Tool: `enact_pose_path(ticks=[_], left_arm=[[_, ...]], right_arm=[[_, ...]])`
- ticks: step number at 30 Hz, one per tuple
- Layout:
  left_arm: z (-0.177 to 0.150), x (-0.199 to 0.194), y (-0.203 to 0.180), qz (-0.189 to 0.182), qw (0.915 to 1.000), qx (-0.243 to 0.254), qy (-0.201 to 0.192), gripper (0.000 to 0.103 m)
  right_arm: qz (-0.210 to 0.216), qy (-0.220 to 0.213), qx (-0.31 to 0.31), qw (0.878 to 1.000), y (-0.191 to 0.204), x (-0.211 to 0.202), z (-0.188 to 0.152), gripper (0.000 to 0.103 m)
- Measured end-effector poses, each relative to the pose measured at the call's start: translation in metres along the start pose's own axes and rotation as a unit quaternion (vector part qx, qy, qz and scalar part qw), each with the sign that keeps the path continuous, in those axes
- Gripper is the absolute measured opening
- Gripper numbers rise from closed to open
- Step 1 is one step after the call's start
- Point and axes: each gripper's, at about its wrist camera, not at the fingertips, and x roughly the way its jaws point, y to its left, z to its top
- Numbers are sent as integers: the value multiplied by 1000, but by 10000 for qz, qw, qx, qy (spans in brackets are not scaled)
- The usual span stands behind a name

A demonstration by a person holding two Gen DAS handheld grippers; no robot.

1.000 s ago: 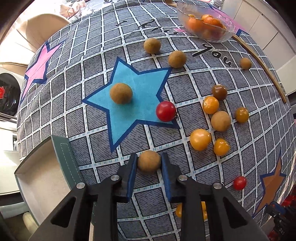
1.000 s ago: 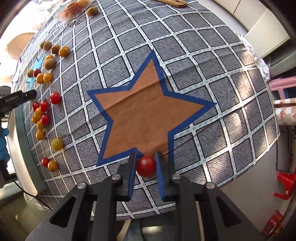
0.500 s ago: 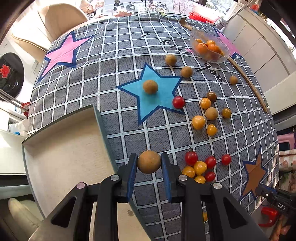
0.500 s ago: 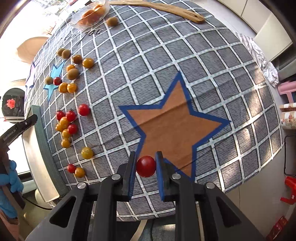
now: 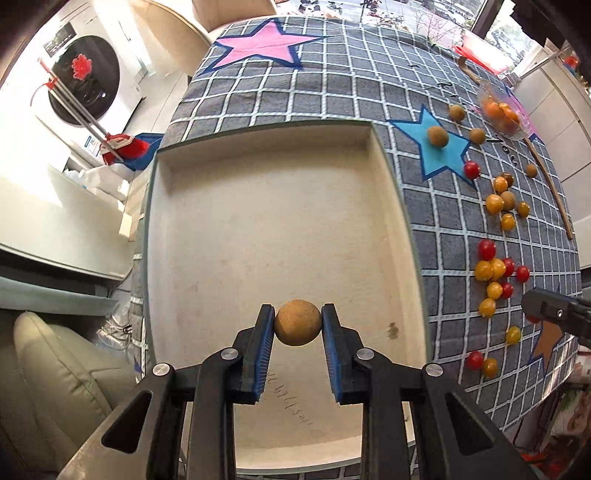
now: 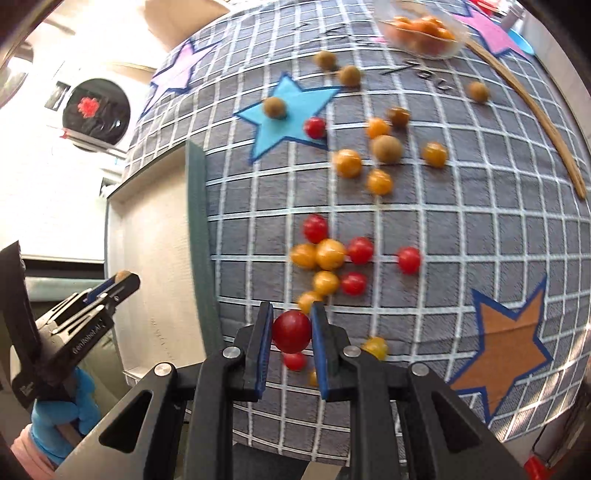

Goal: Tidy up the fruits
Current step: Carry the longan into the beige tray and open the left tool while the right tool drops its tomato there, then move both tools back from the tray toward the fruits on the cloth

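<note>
Left tongs (image 5: 297, 328): clamped on a brown round fruit (image 5: 297, 322), pinched between the blue pads (image 5: 263, 350); held above the cream tray (image 5: 258, 221), near its 6 o'clock end. Tray floor bare apart from a small stain (image 5: 392, 330) at 3 o'clock of the held fruit. Faint handwriting on the floor just below the pads.

Right tongs (image 6: 291, 332): clamped on a red tomato (image 6: 291, 331), held over the checked grey cloth (image 6: 461, 229). Directly behind, at 12 o'clock: a cluster of red and yellow tomatoes (image 6: 330, 254). Two more small ones (image 6: 375, 347) partly hidden at 4 o'clock. Picture somewhat blurred.

Further out, right view: yellow tomatoes and a larger brown fruit (image 6: 386, 148) at 1 o'clock; a brown fruit on the blue star (image 6: 284, 114) at 12 o'clock, a red tomato (image 6: 315, 127) on the star's edge. Glass bowl of orange fruit (image 6: 421, 33) far off at 1 o'clock, beside a long wooden stick (image 6: 535, 110). Brown star (image 6: 506, 343) at 3 o'clock. Tray's green edge (image 6: 197, 221) at 10 o'clock; left tongs and a blue-gloved hand (image 6: 62, 417) at 9 o'clock.

Left view: pink star (image 5: 262, 48) at 12 o'clock beyond the tray; loose fruit scattered on the cloth between 1 and 3 o'clock; tip of the right tongs (image 5: 554, 314) at 3 o'clock.
</note>
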Motion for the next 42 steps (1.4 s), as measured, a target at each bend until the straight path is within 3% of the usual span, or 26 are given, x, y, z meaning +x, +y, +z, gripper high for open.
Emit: enact_pose_path(ticks=[10, 21, 23, 24, 27, 29, 32, 36, 42], left_arm=[[-43, 26, 52, 349, 9968, -646, 320, 28], [-45, 35, 41, 547, 9971, -446, 292, 30], [-45, 34, 40, 721, 9961, -429, 260, 60], [-46, 32, 41, 656, 9967, -431, 190, 82], [-47, 29, 36, 744, 9967, -267, 156, 82], [-49, 30, 36, 764, 9966, -203, 235, 82], [-50, 28, 37, 688, 9968, -234, 330, 82], [-48, 24, 37, 697, 9967, -141, 384, 82], [-25, 8, 17, 635, 9975, 242, 182, 82]], right_arm=[[412, 615, -1145, 9907, 113, 59, 17, 22], [11, 1149, -1223, 9858, 140, 120, 22, 23], [13, 1124, -1178, 9867, 141, 121, 23, 24], [4, 1136, -1184, 9864, 141, 122, 23, 24], [29, 1166, -1167, 9863, 141, 121, 26, 34], [56, 1141, -1124, 9871, 141, 121, 31, 56], [321, 1045, -1022, 9887, 139, 109, 36, 77], [515, 794, -947, 9910, 135, 84, 40, 81], [362, 424, -611, 9966, 98, 49, 38, 82]])
